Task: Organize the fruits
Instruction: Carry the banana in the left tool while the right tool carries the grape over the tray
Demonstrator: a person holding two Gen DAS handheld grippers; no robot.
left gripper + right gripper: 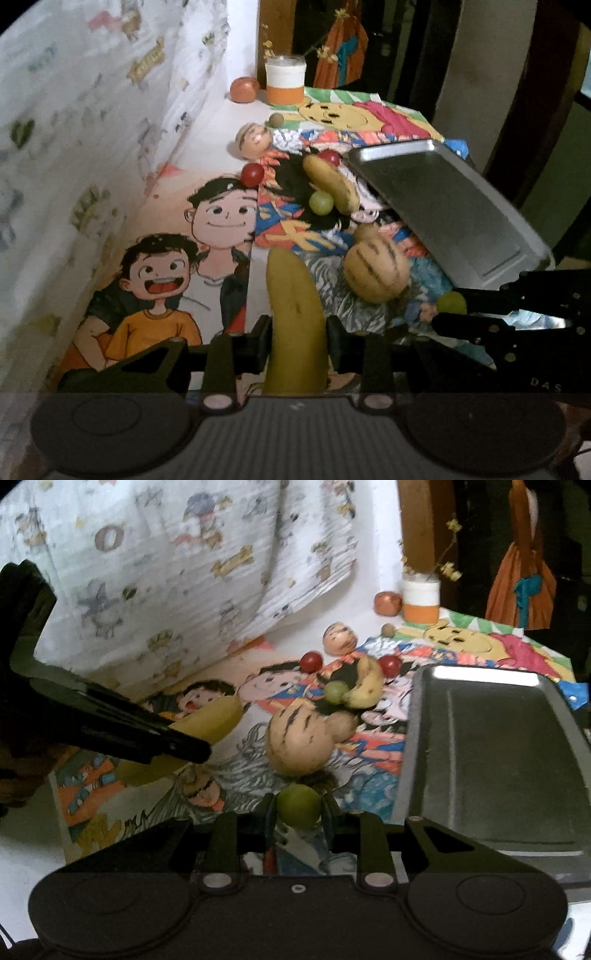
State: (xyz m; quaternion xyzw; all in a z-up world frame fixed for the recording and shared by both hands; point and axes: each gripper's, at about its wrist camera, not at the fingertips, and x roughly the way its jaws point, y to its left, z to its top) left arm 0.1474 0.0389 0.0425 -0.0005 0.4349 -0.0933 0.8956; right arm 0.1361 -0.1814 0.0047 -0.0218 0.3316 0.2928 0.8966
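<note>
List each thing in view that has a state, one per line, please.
Left gripper: shut on the banana.
Right gripper: shut on a green grape.
Tray: empty, lying on the table.
Striped melon: free, on the table.
Small banana: free, touching a second green grape.
Red grapes: loose.

We are reading "DAS" in faint letters on the right gripper (448,314). We are seeing a large "O" on the printed curtain (110,537).
</note>
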